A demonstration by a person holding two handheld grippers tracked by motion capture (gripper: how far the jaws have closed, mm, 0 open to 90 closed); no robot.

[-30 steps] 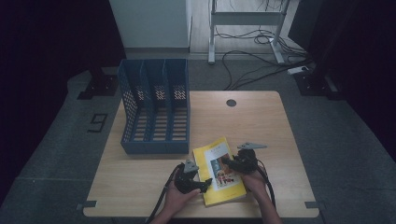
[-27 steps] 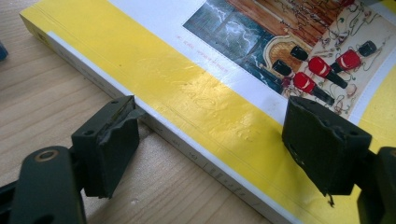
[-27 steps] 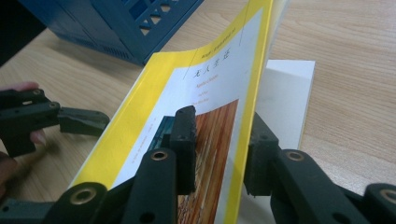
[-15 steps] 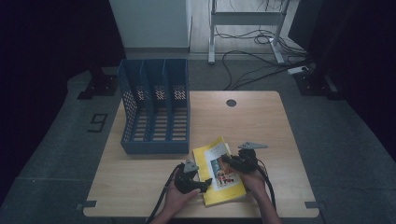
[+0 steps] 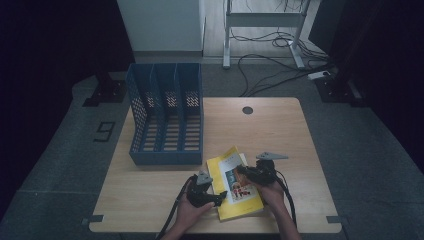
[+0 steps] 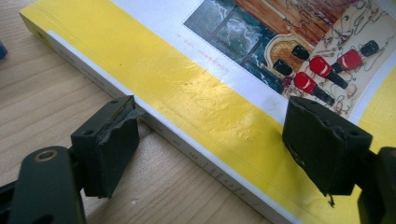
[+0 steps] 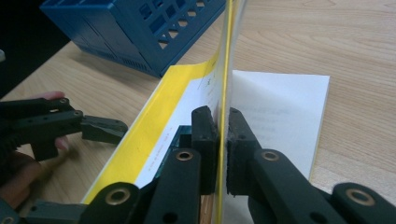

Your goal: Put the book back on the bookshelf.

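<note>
on the near edge of the table (image 5: 150,200) in the high view, the yellow book (image 5: 235,187) lies flat between both grippers, well short of the blue file rack (image 5: 167,125), so filing it seems barely begun. in the left gripper view, the left gripper (image 6: 212,154) has its jaws spread wide across the book's spine edge, not clamping. in the right gripper view, the right gripper (image 7: 222,140) has its jaws pressed together on the lifted front cover (image 7: 226,56).

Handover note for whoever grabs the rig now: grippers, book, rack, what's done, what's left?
Right gripper: shut on the front cover of the yellow book, cover lifted edge-on, white page showing beneath.
Left gripper: open, jaws astride the book's spine edge, one pad over the cover, one on the table side; not clamped.
Book lies flat on the table, near edge, just right of the blue rack.
Done: cover pinched and raised.
Left: probably close the left gripper on the spine; the book isn't in the rack.
</note>
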